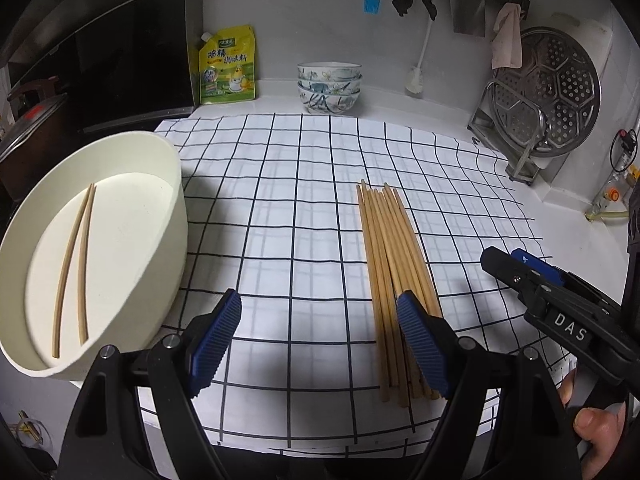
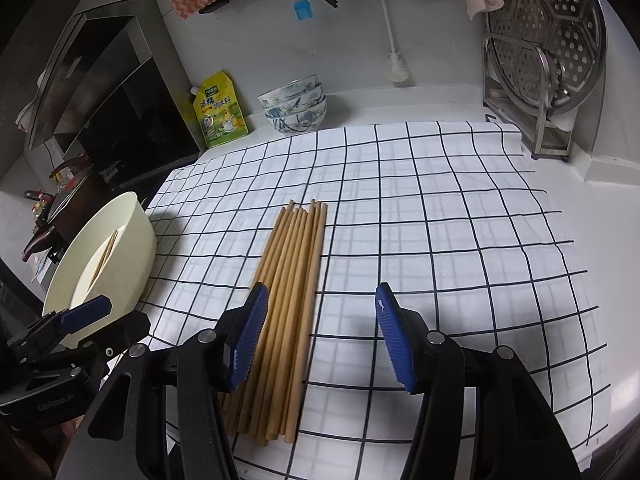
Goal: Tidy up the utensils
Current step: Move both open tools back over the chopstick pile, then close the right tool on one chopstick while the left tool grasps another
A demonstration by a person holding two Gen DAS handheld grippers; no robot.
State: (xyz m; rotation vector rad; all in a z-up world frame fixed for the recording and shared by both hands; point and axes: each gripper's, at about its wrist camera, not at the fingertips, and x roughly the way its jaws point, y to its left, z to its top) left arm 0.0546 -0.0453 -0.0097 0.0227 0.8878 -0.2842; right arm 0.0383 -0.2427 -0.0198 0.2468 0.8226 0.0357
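A bundle of several wooden chopsticks (image 1: 394, 276) lies lengthwise on the checked cloth (image 1: 304, 216); it also shows in the right wrist view (image 2: 286, 304). A cream oval tub (image 1: 100, 312) at the left holds two chopsticks (image 1: 74, 268). My left gripper (image 1: 320, 324) is open and empty, hovering between tub and bundle, its right finger over the bundle's near end. My right gripper (image 2: 320, 320) is open and empty, its left finger over the bundle. The right gripper (image 1: 516, 264) shows at the right in the left wrist view.
Stacked patterned bowls (image 1: 329, 86) and a yellow seasoning pouch (image 1: 227, 66) stand at the back wall. A steel rack with a perforated steamer plate (image 1: 548, 92) stands at the back right. A dark stove hood (image 1: 92, 52) and pot are at the left.
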